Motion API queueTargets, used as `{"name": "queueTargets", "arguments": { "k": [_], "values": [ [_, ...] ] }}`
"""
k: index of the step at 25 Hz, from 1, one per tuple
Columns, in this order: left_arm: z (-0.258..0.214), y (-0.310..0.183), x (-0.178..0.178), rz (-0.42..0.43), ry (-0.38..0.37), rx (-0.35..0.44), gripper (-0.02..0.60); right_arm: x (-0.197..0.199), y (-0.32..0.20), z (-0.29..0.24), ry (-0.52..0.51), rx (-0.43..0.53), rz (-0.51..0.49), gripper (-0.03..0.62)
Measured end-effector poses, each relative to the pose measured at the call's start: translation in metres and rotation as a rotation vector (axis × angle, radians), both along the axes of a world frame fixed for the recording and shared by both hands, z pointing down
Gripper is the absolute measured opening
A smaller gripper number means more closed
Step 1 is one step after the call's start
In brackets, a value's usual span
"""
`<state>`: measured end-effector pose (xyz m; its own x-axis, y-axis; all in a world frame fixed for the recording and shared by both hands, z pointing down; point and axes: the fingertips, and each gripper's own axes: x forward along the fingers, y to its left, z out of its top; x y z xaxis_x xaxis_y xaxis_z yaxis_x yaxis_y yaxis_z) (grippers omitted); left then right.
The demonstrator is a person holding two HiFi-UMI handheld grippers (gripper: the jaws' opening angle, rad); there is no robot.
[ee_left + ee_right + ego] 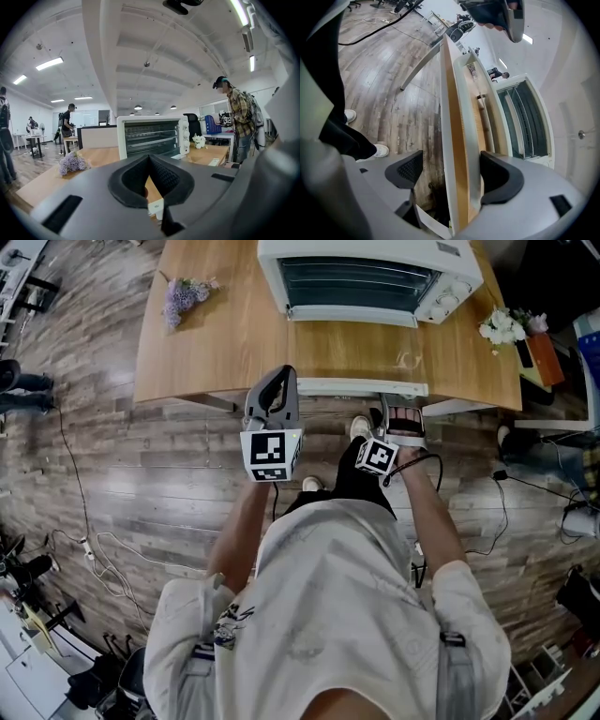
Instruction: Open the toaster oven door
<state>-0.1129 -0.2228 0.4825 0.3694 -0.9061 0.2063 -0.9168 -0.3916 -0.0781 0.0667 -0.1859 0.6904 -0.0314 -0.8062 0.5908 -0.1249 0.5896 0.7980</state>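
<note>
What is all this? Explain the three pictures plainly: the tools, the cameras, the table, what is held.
A person holds a two-jaw gripper in each hand. The head view looks down from their head; the other two views look along each gripper's jaws. On the wooden table sit a white toaster oven, door apparently shut, purple flowers and white flowers. The left gripper is shut and empty. The right gripper is open, holding nothing; the table's edge shows between its jaws.

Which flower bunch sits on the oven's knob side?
The white bunch, at the right end of the table, beside the knobs of the toaster oven. The purple bunch lies near the left end, away from it.
</note>
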Motion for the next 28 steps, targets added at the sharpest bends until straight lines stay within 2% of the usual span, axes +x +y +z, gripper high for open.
{"name": "queueTargets", "arguments": {
  "k": [28],
  "values": [
    [0.011, -0.001, 0.001, -0.006, 0.005, -0.031, 0.014, 0.000, 0.001, 0.030, 0.056, 0.016, 0.059, 0.396]
  ]
}}
